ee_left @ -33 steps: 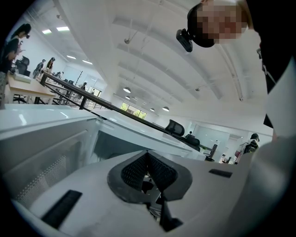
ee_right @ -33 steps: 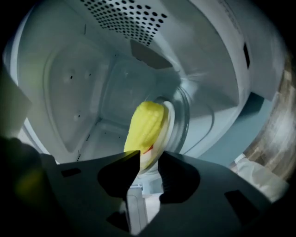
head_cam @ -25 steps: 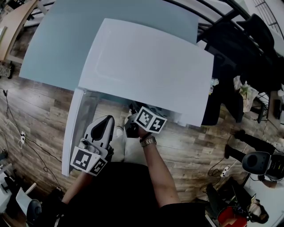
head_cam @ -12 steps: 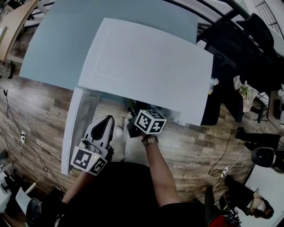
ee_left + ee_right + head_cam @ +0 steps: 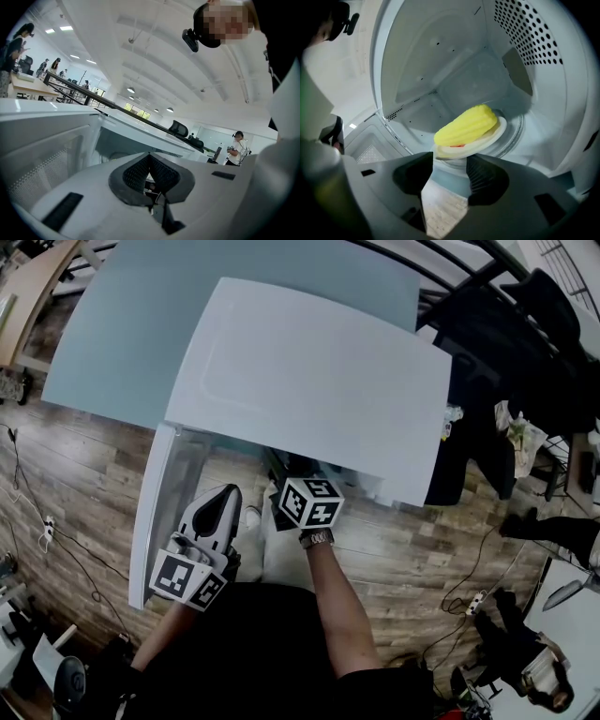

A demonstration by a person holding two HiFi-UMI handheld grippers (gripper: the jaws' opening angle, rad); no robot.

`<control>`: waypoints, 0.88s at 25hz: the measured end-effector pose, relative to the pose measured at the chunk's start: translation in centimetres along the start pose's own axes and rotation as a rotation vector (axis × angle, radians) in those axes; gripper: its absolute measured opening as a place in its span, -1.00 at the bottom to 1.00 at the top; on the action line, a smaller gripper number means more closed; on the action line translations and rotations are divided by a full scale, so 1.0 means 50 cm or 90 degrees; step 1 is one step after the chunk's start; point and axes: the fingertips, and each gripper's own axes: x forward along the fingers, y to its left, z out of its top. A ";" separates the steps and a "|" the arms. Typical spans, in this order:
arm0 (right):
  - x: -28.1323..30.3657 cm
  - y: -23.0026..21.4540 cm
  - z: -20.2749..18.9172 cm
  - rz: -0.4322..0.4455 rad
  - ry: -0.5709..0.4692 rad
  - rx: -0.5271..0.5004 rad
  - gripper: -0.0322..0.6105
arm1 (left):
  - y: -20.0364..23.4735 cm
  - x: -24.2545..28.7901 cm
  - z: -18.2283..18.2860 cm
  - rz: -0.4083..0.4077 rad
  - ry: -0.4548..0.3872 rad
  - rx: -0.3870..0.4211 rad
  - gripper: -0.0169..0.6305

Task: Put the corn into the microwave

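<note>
My right gripper [image 5: 450, 163] rolls at the wrist, so its marker cube [image 5: 309, 502] sits turned from a second ago. Its jaws have just been opening and now stand wide with nothing between them. The plate [image 5: 490, 139] with the corn [image 5: 466, 125] lies free just beyond.

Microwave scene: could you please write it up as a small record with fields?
microwave: door swung open at the left
corn: inside the microwave, lying on a white plate
right gripper: at the opening, jaws have just been opening, now apart, nothing between them
left gripper: jaws together, empty, beside the door
task state: corn is in, door not yet closed
</note>
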 end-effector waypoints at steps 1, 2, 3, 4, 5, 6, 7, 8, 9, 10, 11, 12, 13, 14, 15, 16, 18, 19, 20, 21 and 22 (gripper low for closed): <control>-0.001 -0.003 0.000 -0.007 -0.001 -0.001 -0.19 | -0.001 0.001 0.000 0.000 0.000 0.000 -0.94; -0.002 -0.007 0.001 -0.018 -0.001 -0.003 -0.24 | -0.001 0.002 0.000 0.000 0.000 0.000 -0.94; -0.003 -0.011 0.001 -0.029 -0.001 -0.003 -0.25 | -0.001 0.002 0.000 0.000 0.001 0.000 -0.94; -0.004 -0.015 0.001 -0.041 0.000 0.000 -0.26 | -0.001 0.002 0.001 0.000 0.001 0.000 -0.94; -0.005 -0.018 0.001 -0.052 0.001 0.007 -0.28 | -0.001 0.002 0.001 0.000 0.001 0.000 -0.94; -0.005 -0.021 0.001 -0.063 0.003 0.017 -0.30 | -0.001 0.003 0.001 0.000 0.000 0.000 -0.94; -0.006 -0.025 0.002 -0.073 0.005 0.031 -0.33 | -0.002 0.003 0.002 -0.001 0.000 0.000 -0.94; -0.007 -0.030 0.002 -0.085 0.008 0.047 -0.36 | -0.003 0.004 0.001 -0.002 -0.001 0.000 -0.94; -0.008 -0.036 0.001 -0.096 0.010 0.064 -0.40 | -0.005 0.004 0.000 -0.003 -0.001 0.000 -0.94; -0.010 -0.042 0.001 -0.105 0.009 0.081 -0.48 | -0.006 0.005 -0.001 -0.003 -0.001 0.001 -0.94; -0.012 -0.048 0.001 -0.110 0.008 0.097 -0.55 | -0.008 0.005 -0.002 -0.004 0.000 0.002 -0.94; -0.014 -0.054 0.000 -0.112 0.005 0.111 -0.61 | -0.009 0.006 -0.004 -0.004 0.000 0.002 -0.94; -0.016 -0.059 -0.001 -0.113 0.005 0.121 -0.64 | -0.010 0.005 -0.005 -0.005 0.001 0.002 -0.94; -0.018 -0.063 -0.003 -0.115 0.006 0.127 -0.67 | -0.010 0.005 -0.006 -0.005 0.001 0.002 -0.94; -0.020 -0.067 -0.006 -0.118 0.010 0.130 -0.72 | -0.010 0.005 -0.006 -0.005 0.001 0.002 -0.94; -0.022 -0.071 -0.010 -0.121 0.013 0.130 -0.88 | -0.010 0.004 -0.007 -0.004 0.001 0.002 -0.94; -0.025 -0.076 -0.015 -0.124 0.015 0.132 -0.88 | -0.011 0.004 -0.008 -0.005 0.002 0.002 -0.94; -0.026 -0.078 -0.015 -0.123 0.012 0.136 -0.88 | -0.011 0.004 -0.008 -0.005 0.002 0.002 -0.94; -0.026 -0.079 -0.015 -0.121 0.010 0.143 -0.88 | -0.011 0.004 -0.008 -0.005 0.002 0.002 -0.94; -0.027 -0.078 -0.014 -0.119 0.006 0.149 -0.88 | -0.010 0.003 -0.008 -0.005 0.001 0.003 -0.94; -0.028 -0.076 -0.012 -0.116 0.002 0.153 -0.88 | -0.010 0.002 -0.009 -0.005 0.001 0.003 -0.94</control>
